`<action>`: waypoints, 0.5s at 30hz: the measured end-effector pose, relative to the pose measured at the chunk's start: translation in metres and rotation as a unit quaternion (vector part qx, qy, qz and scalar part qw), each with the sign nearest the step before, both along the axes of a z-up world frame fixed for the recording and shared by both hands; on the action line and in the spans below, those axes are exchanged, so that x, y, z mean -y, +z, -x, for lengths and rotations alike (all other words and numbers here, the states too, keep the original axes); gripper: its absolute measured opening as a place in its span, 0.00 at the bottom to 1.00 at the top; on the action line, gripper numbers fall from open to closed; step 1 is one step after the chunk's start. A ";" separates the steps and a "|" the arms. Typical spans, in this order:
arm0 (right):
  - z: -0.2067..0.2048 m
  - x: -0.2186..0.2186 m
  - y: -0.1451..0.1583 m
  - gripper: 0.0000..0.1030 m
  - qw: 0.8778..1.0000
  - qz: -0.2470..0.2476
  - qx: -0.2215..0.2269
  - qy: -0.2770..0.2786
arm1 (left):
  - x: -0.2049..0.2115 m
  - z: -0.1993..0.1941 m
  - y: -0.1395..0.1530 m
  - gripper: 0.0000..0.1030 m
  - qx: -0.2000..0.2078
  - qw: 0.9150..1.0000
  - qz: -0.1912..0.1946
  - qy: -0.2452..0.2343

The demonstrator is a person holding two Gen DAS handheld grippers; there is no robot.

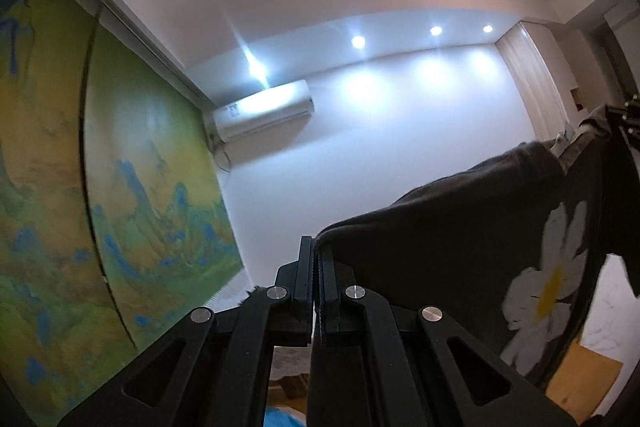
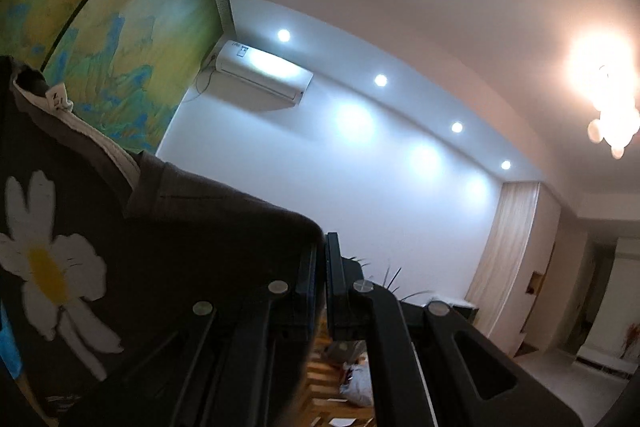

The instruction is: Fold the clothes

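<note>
A dark brown top with a white-and-yellow daisy print hangs in the air, stretched between both grippers. My left gripper is shut on one shoulder edge of the top, and the cloth runs off to the right. In the right wrist view my right gripper is shut on the other edge of the same top, whose cloth runs left, with the daisy and the pale collar lining showing. The far end of the right gripper shows at the left wrist view's right edge. Both point roughly level, high in the room.
A green, yellow and blue landscape mural covers the left wall. A white air conditioner hangs on the far wall under ceiling spotlights. A pale curtain hangs at the right. Wooden floor with scattered items lies far below.
</note>
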State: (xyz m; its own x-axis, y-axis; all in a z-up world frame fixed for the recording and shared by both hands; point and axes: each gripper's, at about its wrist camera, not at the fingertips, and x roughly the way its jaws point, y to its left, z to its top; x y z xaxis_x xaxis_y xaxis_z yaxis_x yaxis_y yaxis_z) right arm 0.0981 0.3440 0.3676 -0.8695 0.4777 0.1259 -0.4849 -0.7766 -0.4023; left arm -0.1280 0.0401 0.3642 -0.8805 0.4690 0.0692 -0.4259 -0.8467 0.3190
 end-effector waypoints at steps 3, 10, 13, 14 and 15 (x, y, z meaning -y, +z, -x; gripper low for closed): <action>0.012 0.007 -0.002 0.03 1.000 -0.016 0.004 -0.011 | 0.003 0.009 -0.002 0.01 0.005 1.000 0.007 0.007; 0.093 -0.018 -0.047 0.03 0.998 0.003 0.065 -0.014 | -0.030 0.070 -0.034 0.02 0.055 0.997 0.051 0.015; 0.150 -0.039 -0.082 0.03 0.995 0.016 0.101 -0.022 | -0.062 0.111 -0.063 0.01 0.079 0.994 0.071 0.022; 0.172 -0.048 -0.095 0.03 0.993 0.020 0.114 -0.024 | -0.073 0.127 -0.074 0.01 0.087 0.993 0.079 0.025; 0.193 -0.056 -0.110 0.03 0.991 0.023 0.127 -0.028 | -0.087 0.143 -0.087 0.01 0.094 0.991 0.090 0.030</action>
